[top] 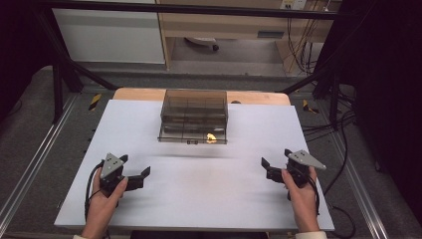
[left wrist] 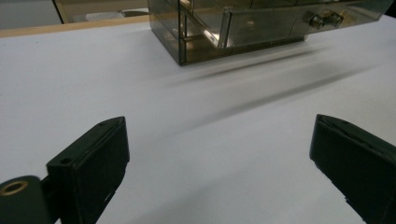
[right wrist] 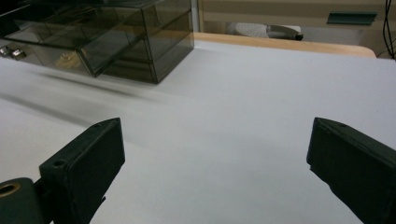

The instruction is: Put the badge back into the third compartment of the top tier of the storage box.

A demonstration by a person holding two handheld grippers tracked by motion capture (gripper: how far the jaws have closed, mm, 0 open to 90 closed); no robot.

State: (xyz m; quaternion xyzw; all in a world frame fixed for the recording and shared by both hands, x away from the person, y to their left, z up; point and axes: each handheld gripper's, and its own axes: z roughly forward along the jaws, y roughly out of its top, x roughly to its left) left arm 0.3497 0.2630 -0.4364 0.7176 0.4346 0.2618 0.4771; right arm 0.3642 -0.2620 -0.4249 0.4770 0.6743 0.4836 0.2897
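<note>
Two grippers sit in my hands, low over the near part of the white table (top: 199, 199) and well apart from each other. My left gripper (top: 134, 172) has its jaws spread wide with nothing between them, and in the left gripper view bare table shows in the gap. My right gripper (top: 275, 163) is just as wide and empty.

Farther out, centred toward the far edge, stands the smoked-plastic drawer cabinet (top: 194, 117). Its bottom drawer (top: 192, 135) is pulled out toward me, with a small yellow object (top: 211, 136) lying in its right part; I cannot tell what that object is. Two little metal knobs (left wrist: 324, 19) sit on the drawer front.

Both grippers are well short of the cabinet, so the work is still ahead. The risks I see lie there. The cabinet looks light, so pushing or pulling the drawer with one gripper could slide the whole unit across the smooth table unless the other braces it. The knobs are small and rounded, so a jaw could slip off. Reaching into the drawer at a steep angle could catch the tier above or nudge the yellow object out of reach.
</note>
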